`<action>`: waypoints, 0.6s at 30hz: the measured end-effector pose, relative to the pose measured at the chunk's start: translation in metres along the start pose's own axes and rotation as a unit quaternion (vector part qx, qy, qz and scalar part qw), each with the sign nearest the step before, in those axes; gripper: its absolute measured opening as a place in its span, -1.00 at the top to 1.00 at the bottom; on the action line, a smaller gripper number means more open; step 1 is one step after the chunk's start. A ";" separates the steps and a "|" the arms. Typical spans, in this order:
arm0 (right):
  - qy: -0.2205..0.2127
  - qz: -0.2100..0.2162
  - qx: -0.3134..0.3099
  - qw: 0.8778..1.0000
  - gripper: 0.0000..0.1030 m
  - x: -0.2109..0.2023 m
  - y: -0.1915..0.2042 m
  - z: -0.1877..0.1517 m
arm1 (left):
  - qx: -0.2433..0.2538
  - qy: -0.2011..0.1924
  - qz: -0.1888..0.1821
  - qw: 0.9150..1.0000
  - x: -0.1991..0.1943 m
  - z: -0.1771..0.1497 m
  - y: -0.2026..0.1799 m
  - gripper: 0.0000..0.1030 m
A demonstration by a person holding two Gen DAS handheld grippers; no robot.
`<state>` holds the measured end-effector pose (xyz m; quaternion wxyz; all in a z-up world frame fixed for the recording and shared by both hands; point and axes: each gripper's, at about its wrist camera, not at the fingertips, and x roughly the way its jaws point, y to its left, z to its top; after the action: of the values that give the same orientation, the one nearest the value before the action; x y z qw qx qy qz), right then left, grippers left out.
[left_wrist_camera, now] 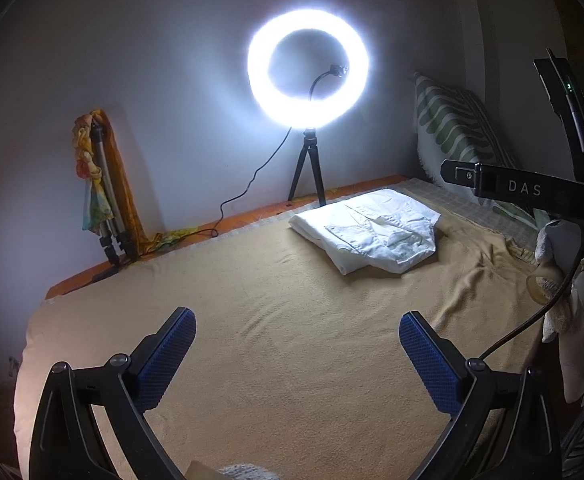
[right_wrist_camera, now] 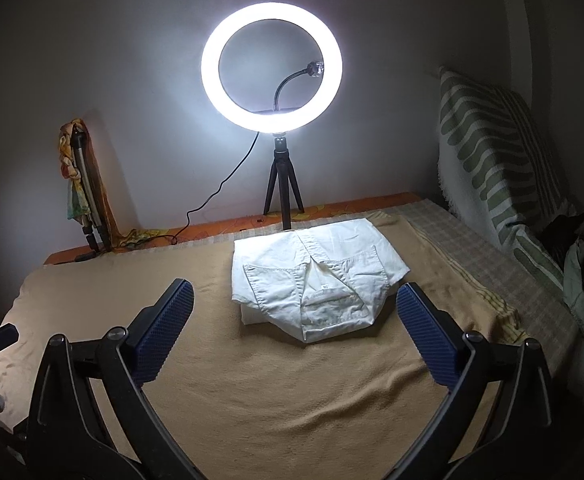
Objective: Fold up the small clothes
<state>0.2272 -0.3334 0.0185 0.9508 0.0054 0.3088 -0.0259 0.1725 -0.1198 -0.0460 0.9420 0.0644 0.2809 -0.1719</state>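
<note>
A white garment (right_wrist_camera: pixel 312 280), folded into a compact packet with pockets showing, lies on the tan blanket (right_wrist_camera: pixel 292 392) near the far side of the bed. My right gripper (right_wrist_camera: pixel 294 312) is open and empty, its blue pads straddling the near edge of the garment from above. My left gripper (left_wrist_camera: pixel 298 340) is open and empty over bare blanket (left_wrist_camera: pixel 271 320); the garment (left_wrist_camera: pixel 372 232) lies ahead and to its right. The right gripper's body (left_wrist_camera: pixel 532 188) shows at the right edge of the left wrist view.
A lit ring light (right_wrist_camera: pixel 271 68) on a small tripod stands at the bed's far edge, its cable trailing left. A folded tripod with a cloth (right_wrist_camera: pixel 79 184) leans on the wall. A striped pillow (right_wrist_camera: pixel 500 168) and a pile of clothes (right_wrist_camera: pixel 580 272) lie at the right.
</note>
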 end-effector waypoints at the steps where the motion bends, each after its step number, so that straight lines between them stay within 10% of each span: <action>1: 0.000 -0.001 -0.001 1.000 -1.00 -0.001 0.001 -0.001 | -0.001 -0.002 0.000 1.000 -0.002 0.000 0.001 -0.99; 18: 0.004 0.002 -0.006 1.000 -1.00 0.000 0.011 -0.002 | -0.005 -0.004 0.008 1.000 -0.011 -0.001 0.010 -0.99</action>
<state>0.2267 -0.3228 0.0164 0.9494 0.0009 0.3132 -0.0221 0.1669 -0.1071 -0.0403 0.9447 0.0617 0.2777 -0.1634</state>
